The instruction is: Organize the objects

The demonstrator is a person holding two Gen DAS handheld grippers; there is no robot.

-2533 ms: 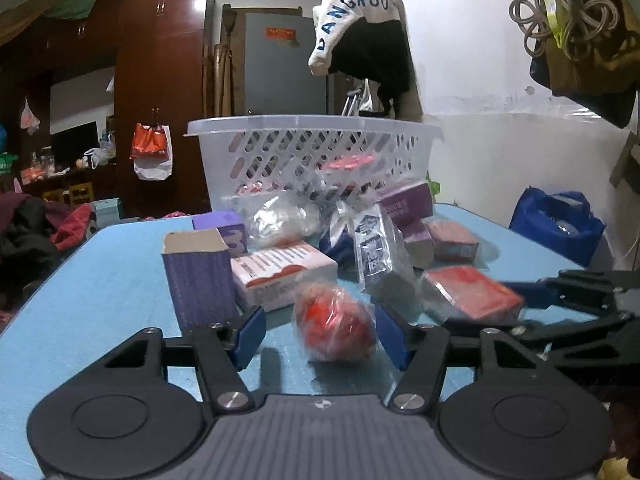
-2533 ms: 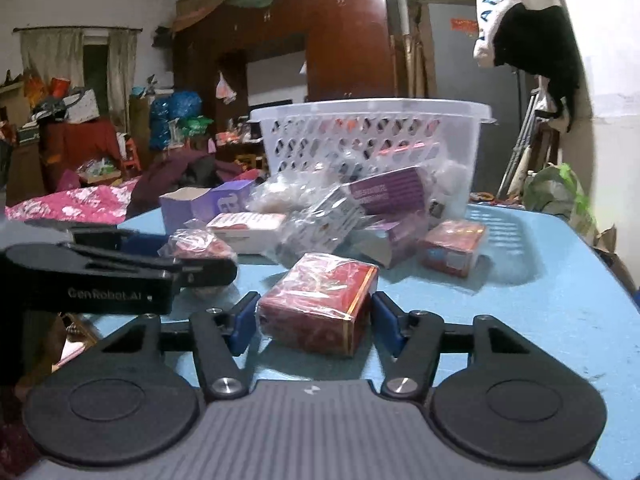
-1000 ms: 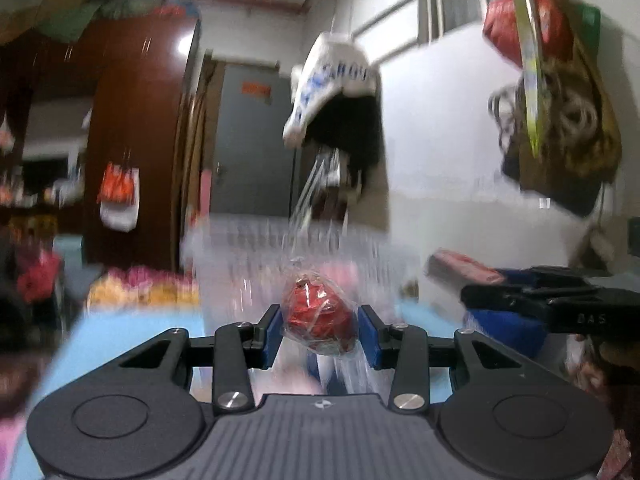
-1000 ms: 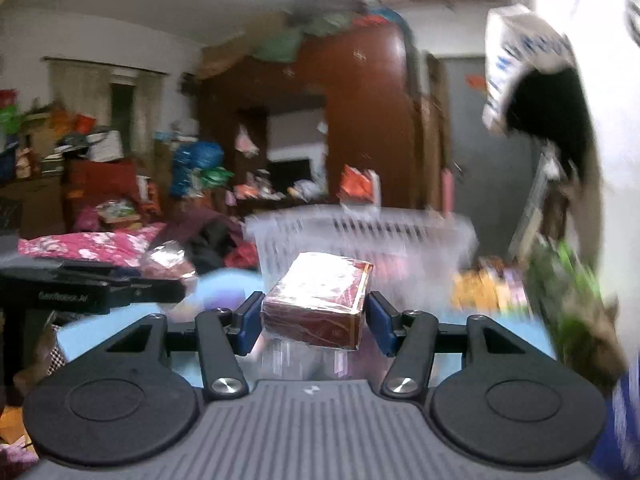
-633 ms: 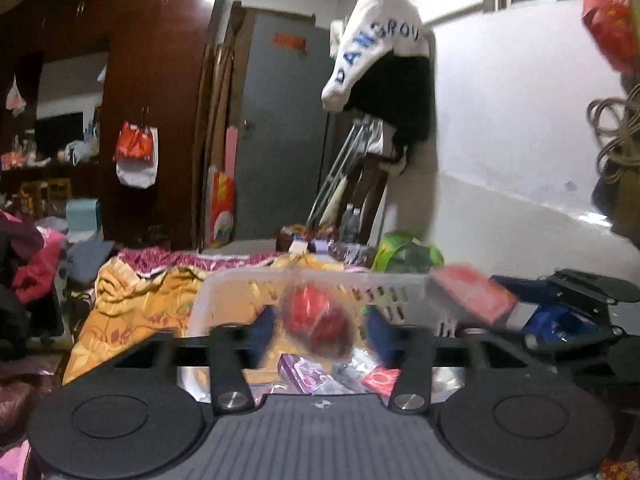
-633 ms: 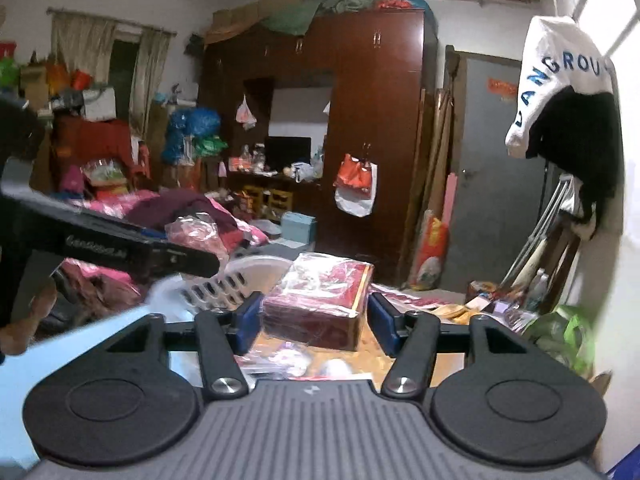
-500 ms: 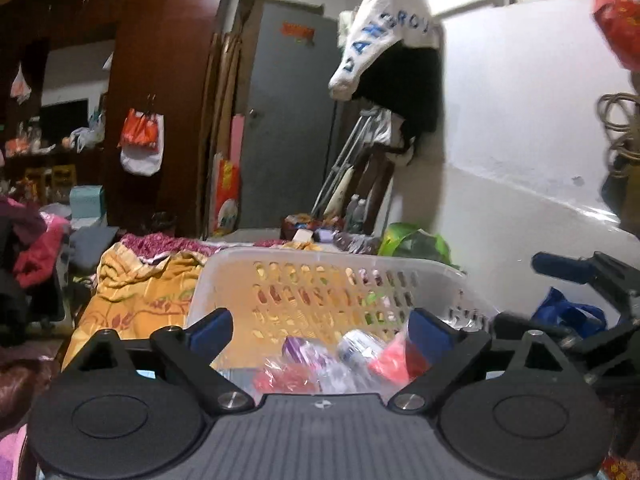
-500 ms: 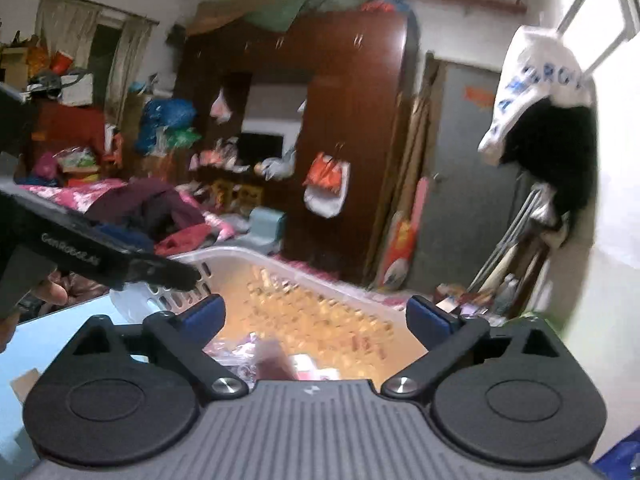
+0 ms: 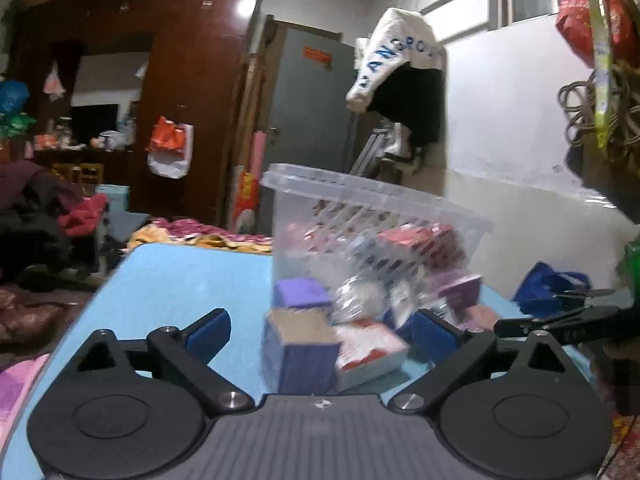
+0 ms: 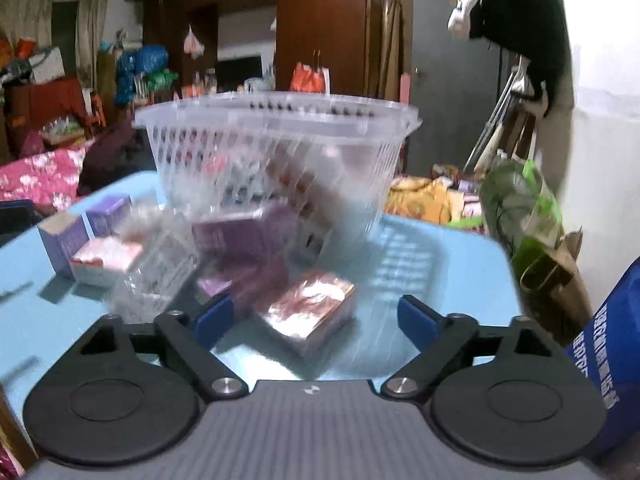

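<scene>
Left gripper (image 9: 320,330): jaws spread wide, nothing held. A purple carton (image 9: 300,354) and a red-and-white box (image 9: 370,350) are seen between the open fingers, standing on the blue table (image 9: 180,280). Right gripper (image 10: 316,316): jaws likewise fully apart and empty, with a foil-wrapped red box (image 10: 310,314) lying between and just ahead of the fingertips. Beyond both, more purple boxes (image 10: 240,234) and clear-wrapped packets are heaped against the white lattice basket (image 10: 280,148), which already holds several items. Both views are motion-blurred, so finer labels cannot be read.

Judgement: the next pick is being lined up. Each carton is best straddled squarely across its narrower faces and gripped above the table surface, so that crinkled wrap is not pinched alone. Neighbouring packets lie touching and could be dragged along.
</scene>
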